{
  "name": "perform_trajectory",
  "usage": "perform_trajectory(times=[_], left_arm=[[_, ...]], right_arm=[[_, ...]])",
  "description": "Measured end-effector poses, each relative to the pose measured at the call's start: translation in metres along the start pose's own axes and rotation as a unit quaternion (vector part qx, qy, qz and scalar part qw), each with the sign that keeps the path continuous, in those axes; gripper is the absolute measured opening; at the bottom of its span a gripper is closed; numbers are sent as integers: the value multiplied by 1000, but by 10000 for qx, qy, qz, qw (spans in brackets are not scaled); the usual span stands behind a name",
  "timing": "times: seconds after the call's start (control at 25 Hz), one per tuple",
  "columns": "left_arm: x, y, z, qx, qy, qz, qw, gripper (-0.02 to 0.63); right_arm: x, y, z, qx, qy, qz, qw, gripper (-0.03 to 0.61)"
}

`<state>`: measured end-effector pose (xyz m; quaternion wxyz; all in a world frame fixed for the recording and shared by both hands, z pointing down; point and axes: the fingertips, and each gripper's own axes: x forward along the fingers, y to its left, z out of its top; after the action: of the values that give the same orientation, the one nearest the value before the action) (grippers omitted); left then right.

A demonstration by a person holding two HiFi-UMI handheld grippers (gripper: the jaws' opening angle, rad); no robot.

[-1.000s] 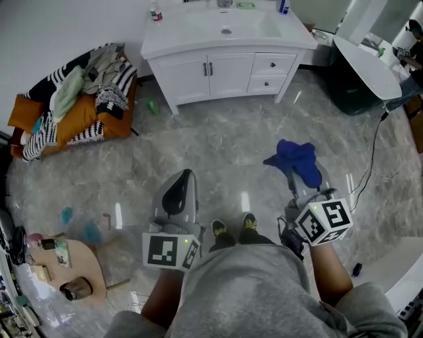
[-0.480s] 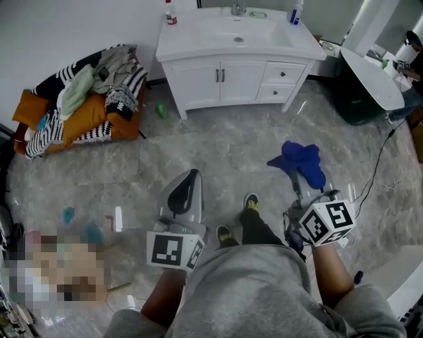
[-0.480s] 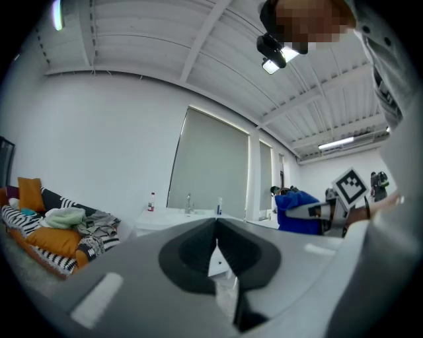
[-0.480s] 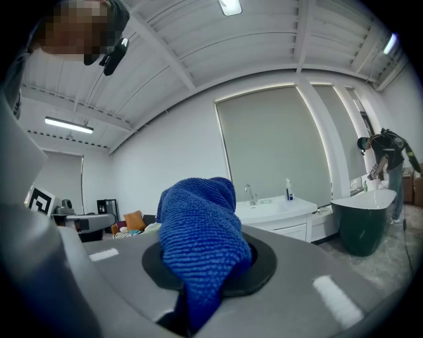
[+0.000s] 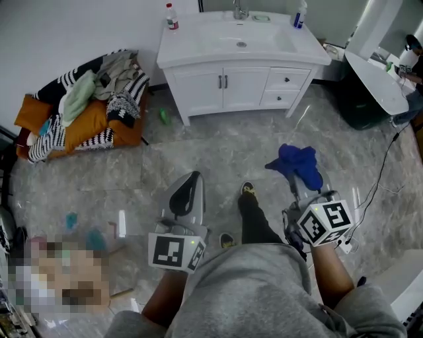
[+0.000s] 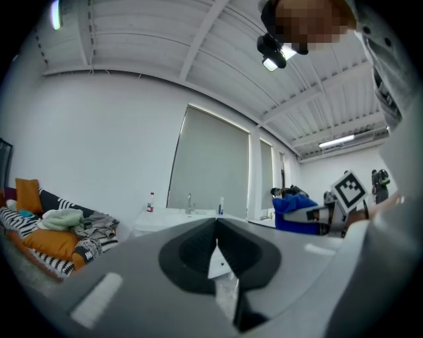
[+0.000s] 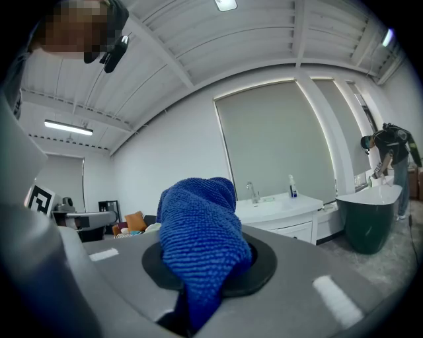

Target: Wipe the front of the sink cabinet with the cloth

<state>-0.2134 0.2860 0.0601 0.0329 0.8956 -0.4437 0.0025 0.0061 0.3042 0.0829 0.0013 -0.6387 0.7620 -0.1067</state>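
The white sink cabinet (image 5: 244,86) stands against the far wall, with two doors and two drawers on its front; it also shows as the sink cabinet (image 7: 284,224) in the right gripper view. My right gripper (image 5: 299,179) is shut on a blue cloth (image 5: 295,163), which bunches up over its jaws as the blue cloth (image 7: 198,244). My left gripper (image 5: 186,188) is held low at the left, shut and empty, its jaws meeting on a line (image 6: 217,254). Both grippers are well short of the cabinet, over the marble floor.
A pile of clothes on an orange cushion (image 5: 86,105) lies left of the cabinet. A green object (image 5: 163,116) lies on the floor by the cabinet's left leg. A dark tub (image 5: 370,92) and a cable (image 5: 377,178) are at the right. Bottles (image 5: 172,16) stand on the countertop.
The person has stepped forward: the cabinet sits lower and larger in the head view. One foot has moved ahead. Both grippers keep their pose, the cloth still held.
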Motion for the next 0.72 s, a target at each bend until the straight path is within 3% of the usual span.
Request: perform_trajectory(times=[0.28,0.72], left_arm=[[54,8,2,62,39,-83,9999,11],[135,15,-17,11,360,-197,9992,11]], right_arm=[[42,-32,13,-52,-32,-22,10000,69],[100,-86,-5,126,313,-89,9994,69]])
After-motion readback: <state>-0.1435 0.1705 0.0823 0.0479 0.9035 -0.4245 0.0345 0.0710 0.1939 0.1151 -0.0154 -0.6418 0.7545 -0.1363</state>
